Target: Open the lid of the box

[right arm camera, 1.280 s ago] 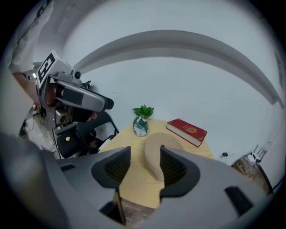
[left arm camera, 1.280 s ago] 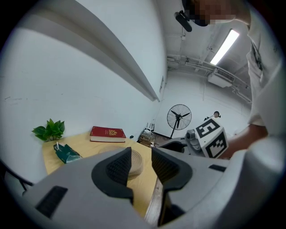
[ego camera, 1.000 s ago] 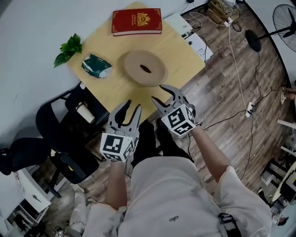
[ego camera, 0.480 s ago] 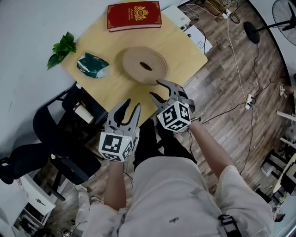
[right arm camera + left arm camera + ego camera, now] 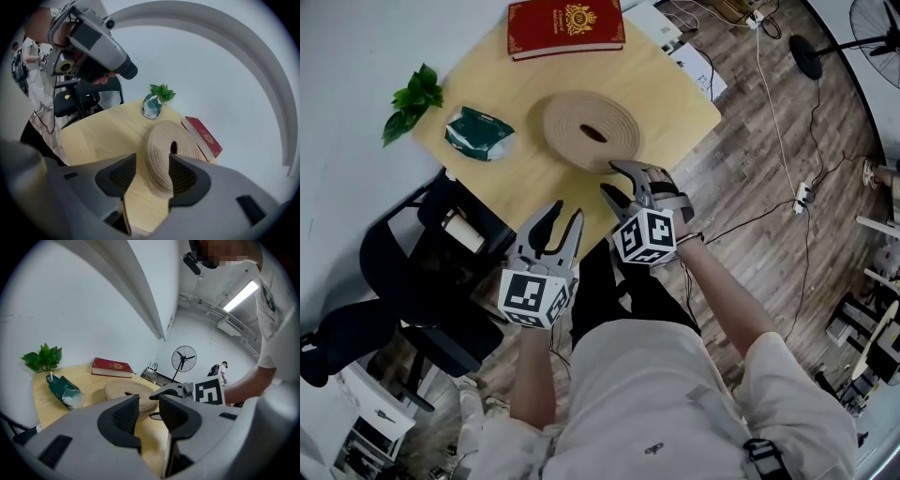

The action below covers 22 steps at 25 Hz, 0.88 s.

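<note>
- R gripper [image 5: 609, 176]: jaws apart, nothing btwn them, tips just beside the near rim of the round woven box [image 5: 591, 131]. Box sits mid-table [image 5: 516, 89], lid on.
- L gripper [image 5: 566, 211]: also released and empty, hovering at the table's near edge, apart from the box.
- Plan, I reckon: ease R fwd so the 2 jaws straddle the lid's rim, clench firm, lift straight up.
- The centre hole looks like a 2nd grip option.
- L should pin the base if it rises w/ the lid.
- Can't make out the lid/base seam, so go slow.
</note>
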### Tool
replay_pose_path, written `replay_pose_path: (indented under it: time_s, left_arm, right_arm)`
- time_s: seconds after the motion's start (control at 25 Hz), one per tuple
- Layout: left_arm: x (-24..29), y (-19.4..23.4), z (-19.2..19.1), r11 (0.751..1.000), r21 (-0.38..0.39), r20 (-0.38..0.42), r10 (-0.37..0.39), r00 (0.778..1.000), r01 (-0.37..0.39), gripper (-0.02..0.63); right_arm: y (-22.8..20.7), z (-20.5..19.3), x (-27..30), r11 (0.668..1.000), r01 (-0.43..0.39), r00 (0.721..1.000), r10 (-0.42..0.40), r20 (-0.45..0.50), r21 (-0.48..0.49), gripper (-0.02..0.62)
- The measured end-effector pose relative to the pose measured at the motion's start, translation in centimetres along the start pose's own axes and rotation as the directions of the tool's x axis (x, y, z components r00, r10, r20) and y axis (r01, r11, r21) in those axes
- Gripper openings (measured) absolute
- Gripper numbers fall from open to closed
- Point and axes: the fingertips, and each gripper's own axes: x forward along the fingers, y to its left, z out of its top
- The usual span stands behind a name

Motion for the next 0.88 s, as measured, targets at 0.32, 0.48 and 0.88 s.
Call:
replay_pose_path:
  time_s: [0.32, 0.48, 0.88]
  left_arm:
    - [0.4, 1.4, -1.0, 1.0, -0.021, -0.015, 0.01, 1.0, -0.01, 0.121]
    - [0.6, 1.7, -1.3, 1.0, -0.027, -0.021, 0.008, 1.0, -0.008, 0.12]
    - [0.8, 2.4, -1.9, 0.999, -0.04, -0.041, 0.004, 0.999, -0.006, 0.12]
  right_arm:
    - [0.5, -1.2, 1.7, 0.981, 0.044, 0.997, -0.056, -0.056, -0.188, 0.199]
    - [0.2, -1.7, 2.3, 0.963, 0.072, 0.993, -0.094, -0.073, -0.26, 0.196]
    - [-0.5, -2.2, 3.3, 0.948, 0.104, 0.984, -0.142, -0.107, -0.3, 0.177]
